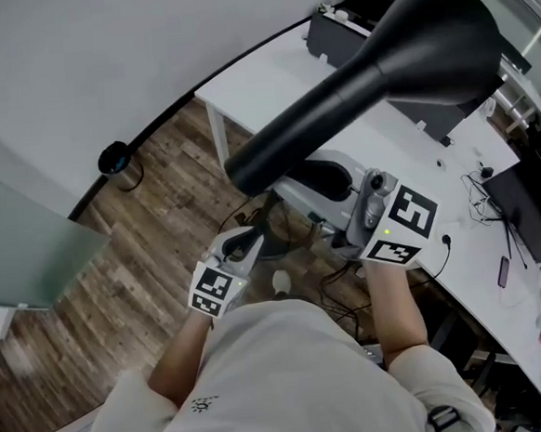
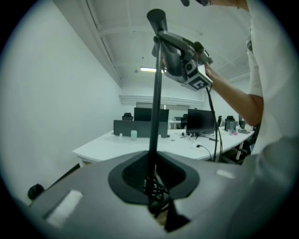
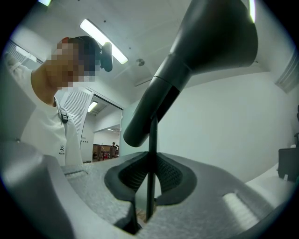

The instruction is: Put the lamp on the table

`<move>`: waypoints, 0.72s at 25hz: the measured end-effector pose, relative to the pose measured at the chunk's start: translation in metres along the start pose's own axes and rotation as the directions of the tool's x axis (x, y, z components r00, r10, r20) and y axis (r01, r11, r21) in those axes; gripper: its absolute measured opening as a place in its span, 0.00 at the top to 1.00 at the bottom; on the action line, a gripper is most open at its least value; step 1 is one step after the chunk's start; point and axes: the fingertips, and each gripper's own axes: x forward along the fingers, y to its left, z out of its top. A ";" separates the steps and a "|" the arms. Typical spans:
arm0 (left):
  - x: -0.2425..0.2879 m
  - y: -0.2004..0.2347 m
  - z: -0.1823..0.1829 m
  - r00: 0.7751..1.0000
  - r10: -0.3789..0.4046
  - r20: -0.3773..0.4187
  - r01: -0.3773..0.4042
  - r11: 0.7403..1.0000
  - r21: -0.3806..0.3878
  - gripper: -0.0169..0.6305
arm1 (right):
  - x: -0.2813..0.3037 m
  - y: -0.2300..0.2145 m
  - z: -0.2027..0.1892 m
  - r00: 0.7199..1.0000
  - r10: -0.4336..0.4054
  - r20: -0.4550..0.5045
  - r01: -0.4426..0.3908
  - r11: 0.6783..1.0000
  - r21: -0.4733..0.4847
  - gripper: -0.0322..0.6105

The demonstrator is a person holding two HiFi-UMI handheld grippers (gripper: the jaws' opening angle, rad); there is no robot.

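Two grippers clamp one black lamp (image 1: 380, 71) by its thin pole (image 2: 156, 93). The left gripper (image 2: 154, 189) is shut on the pole low down, and the right gripper (image 3: 149, 186) is shut on it higher, near the shade. The lamp is held in the air at the centre and upper right of the head view. Its flared shade tilts over the white tabletop (image 1: 259, 76), with wooden floor (image 1: 157, 201) to the left.
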 end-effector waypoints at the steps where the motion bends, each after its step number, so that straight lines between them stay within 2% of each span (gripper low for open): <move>1: 0.007 0.003 0.002 1.000 0.002 -0.001 -0.002 1.000 0.000 0.90 | -0.002 -0.008 0.000 1.000 0.002 0.000 -0.002 1.000 0.001 0.88; 18: 0.131 0.027 0.023 1.000 0.015 -0.009 -0.015 1.000 -0.025 0.90 | -0.044 -0.126 -0.003 0.999 0.025 -0.022 -0.025 1.000 0.009 0.88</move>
